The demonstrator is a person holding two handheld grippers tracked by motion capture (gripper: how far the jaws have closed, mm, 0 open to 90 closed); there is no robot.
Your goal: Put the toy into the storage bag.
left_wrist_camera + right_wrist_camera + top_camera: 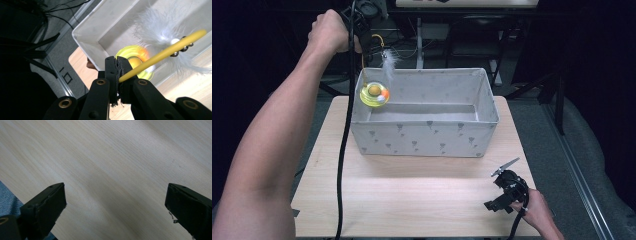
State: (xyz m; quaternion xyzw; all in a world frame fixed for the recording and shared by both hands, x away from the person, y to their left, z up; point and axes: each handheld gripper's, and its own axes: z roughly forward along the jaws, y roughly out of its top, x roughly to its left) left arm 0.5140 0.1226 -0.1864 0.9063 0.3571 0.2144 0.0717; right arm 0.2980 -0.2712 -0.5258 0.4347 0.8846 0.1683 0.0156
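Note:
A cat toy hangs over the back left corner of a grey fabric box (427, 135). It has a yellow-green disc (374, 95) with an orange ball on it, a white feather (389, 62) and a thin yellow stem (377, 40). My left gripper (367, 30), held high above that corner, is shut on the stem. In the left gripper view the jaws (117, 63) pinch the yellow stem (162, 53), with the feather (155, 27), small metal beads and the blurred disc (130, 52) beyond, over the box rim (85, 40). My right gripper (499, 192) rests low at the table's front right, open (116, 197) over bare wood.
The box stands across the back half of the light wooden table (412, 195) and looks empty where I can see inside. Dark stands and cables lie on the floor behind it. A blue cloth (7, 197) shows at the table's edge.

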